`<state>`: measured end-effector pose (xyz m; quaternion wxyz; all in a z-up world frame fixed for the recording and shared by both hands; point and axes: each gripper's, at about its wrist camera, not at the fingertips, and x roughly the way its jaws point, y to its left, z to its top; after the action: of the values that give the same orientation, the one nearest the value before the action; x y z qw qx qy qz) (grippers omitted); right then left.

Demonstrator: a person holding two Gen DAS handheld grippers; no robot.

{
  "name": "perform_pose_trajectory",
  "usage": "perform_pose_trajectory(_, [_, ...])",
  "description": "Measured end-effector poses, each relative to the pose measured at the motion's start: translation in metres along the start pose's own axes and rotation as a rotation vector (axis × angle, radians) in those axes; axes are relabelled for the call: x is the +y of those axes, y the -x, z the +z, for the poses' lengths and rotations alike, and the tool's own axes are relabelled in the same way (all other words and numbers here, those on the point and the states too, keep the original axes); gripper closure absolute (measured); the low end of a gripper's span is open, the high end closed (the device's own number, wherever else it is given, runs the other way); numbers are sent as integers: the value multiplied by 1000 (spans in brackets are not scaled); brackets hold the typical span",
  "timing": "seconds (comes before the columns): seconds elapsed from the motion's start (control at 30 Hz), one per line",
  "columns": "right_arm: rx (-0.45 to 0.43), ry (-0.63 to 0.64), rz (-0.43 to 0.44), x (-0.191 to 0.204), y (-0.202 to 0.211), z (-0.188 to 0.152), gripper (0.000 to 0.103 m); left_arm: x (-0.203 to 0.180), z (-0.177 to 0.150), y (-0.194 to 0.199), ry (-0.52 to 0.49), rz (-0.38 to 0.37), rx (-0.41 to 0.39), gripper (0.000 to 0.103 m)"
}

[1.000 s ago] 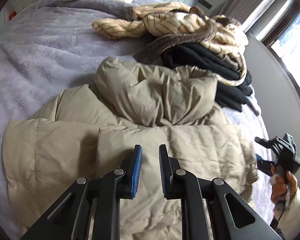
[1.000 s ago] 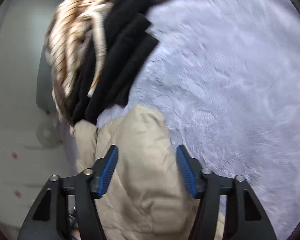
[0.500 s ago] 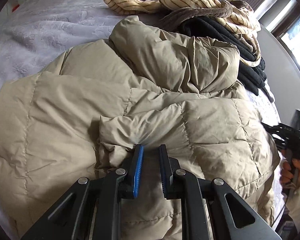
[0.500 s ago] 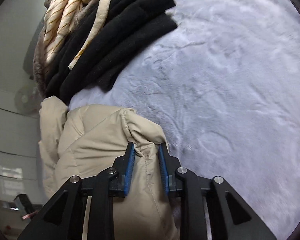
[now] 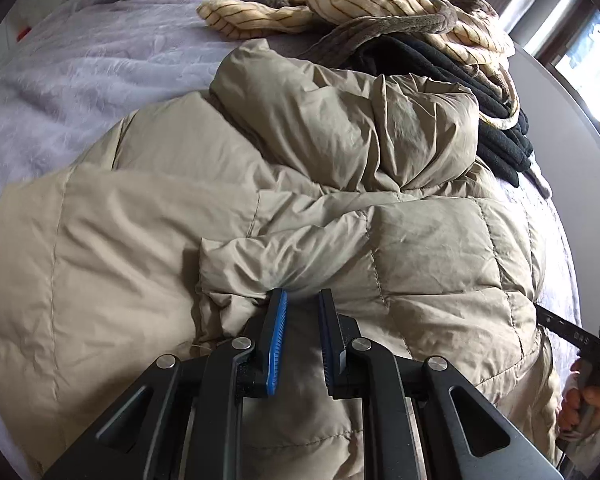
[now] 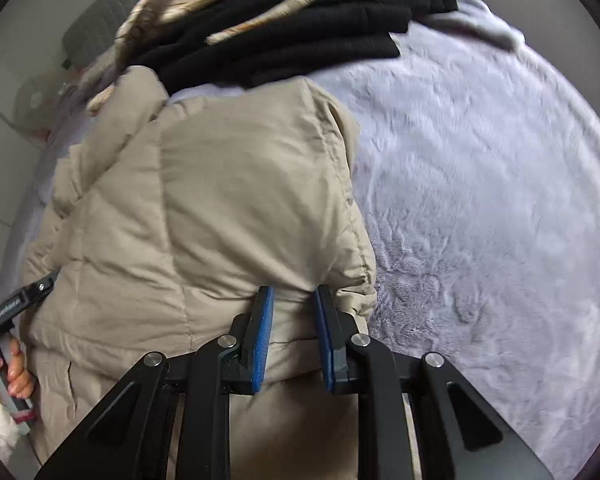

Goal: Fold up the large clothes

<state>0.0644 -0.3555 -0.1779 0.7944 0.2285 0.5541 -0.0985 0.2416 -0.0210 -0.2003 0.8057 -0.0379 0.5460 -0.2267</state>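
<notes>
A large beige puffer jacket (image 5: 300, 184) lies on the lilac fleece bed cover (image 5: 80, 80), with its hood bunched at the far side. My left gripper (image 5: 302, 300) is shut on a fold of the jacket's near edge. My right gripper (image 6: 292, 296) is shut on the jacket's hem (image 6: 228, 200) at its right edge, beside the bare cover (image 6: 480, 200). The right gripper also shows at the right rim of the left wrist view (image 5: 596, 336).
A pile of folded black garments (image 5: 480, 92) and a cream striped fleece (image 5: 360, 4) lies just beyond the jacket; it also shows in the right wrist view (image 6: 300, 32). Pillows lie at the bed's head. A window is at the far right.
My right gripper closed from wide open onto the jacket's edge and pulled it across. My left gripper moved down onto the jacket and gripped a fold.
</notes>
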Motion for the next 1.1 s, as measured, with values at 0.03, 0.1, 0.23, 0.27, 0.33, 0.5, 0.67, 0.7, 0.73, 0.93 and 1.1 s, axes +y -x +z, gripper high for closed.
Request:
perform_pose_trajectory(0.03, [-5,-2,-12,2,0,2,81,0,2,0,-1,2,-1,85])
perform_pose_trajectory(0.1, [-3,6,-28,6,2,4,81,3,6,5,9,9,-6,85])
perform_pose_trajectory(0.23, [-6,5,-21,9,19,3,79,12,6,33,47,58,-44,85])
perform_pose_trajectory(0.27, [-16,2,-19,9,28,2,78,13,5,40,44,73,-48,85])
perform_pose_trajectory(0.33, [-28,3,-21,10,41,-2,78,16,-2,56,34,85,-54,85])
perform_pose_trajectory(0.5, [-11,-25,10,10,60,-23,77,22,-33,81,39,118,-22,85])
perform_pose_trajectory(0.67, [38,-38,38,10,74,-52,69,16,-70,95,64,140,21,85])
perform_pose_trajectory(0.7, [46,-37,44,11,76,-56,67,13,-78,97,66,149,31,85])
perform_pose_trajectory(0.73, [54,-34,47,12,78,-61,63,10,-83,99,69,156,39,85])
perform_pose_trajectory(0.93, [101,-28,73,19,93,-81,48,-6,-112,119,93,189,69,19])
perform_pose_trajectory(1.1, [125,-28,95,20,111,-89,35,-17,-125,140,125,195,73,13])
